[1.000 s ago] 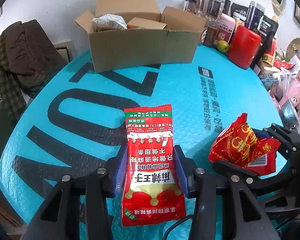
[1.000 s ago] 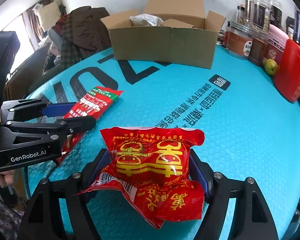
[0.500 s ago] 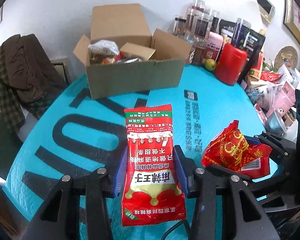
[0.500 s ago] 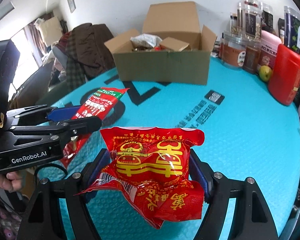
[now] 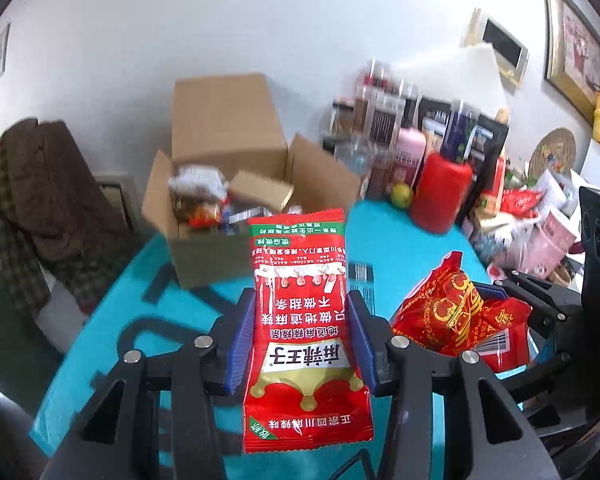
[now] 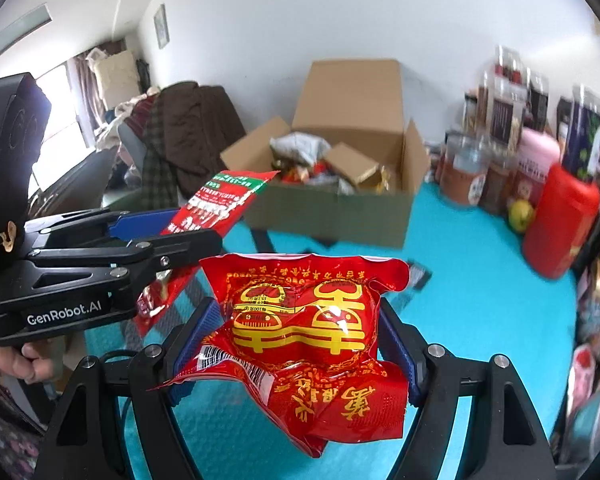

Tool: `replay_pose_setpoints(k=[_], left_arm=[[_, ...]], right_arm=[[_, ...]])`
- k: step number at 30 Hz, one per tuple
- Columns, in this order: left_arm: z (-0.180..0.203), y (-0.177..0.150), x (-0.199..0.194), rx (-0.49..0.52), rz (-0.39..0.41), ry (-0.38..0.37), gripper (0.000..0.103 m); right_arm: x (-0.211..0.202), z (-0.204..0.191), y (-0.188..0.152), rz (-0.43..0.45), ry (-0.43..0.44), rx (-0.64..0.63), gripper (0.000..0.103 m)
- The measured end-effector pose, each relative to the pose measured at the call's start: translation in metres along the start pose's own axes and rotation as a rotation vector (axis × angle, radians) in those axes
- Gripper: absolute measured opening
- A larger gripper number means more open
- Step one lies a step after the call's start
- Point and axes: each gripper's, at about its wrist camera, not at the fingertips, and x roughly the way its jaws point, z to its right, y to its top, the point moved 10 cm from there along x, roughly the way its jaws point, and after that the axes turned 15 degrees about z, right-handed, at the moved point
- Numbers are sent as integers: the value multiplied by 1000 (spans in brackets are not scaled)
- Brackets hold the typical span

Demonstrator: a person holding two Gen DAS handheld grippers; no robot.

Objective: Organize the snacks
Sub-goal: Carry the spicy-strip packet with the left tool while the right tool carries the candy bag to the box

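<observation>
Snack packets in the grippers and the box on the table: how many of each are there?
Flat red and green packet, in the left gripper: 1
Puffy red and gold packet, in the right gripper: 1
Open cardboard box with snacks inside: 1
Total: 3

"GenRobot.AI" stands in white letters on the black left tool (image 6: pixel 204 216) at the left of the right-wrist view. The flat red-and-green snack packet (image 5: pixel 306 320) and the puffy red-and-gold snack bag (image 6: pixel 308 344) carry Chinese print, upside down.
</observation>
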Motion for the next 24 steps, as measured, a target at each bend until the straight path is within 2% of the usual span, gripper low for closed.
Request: replay_pose_setpoints(k=[13,18,24], left_arm=[[-5,79,22,2,151,-7,44],[-16,106,41,2,200,6,45],[-34,130,74,-14,218,25,44]], right_arm=[[16,12,83,124,6,-52,77],[32,21,111,157,10,-66,77],[61,35,140,189,1,-91,77]])
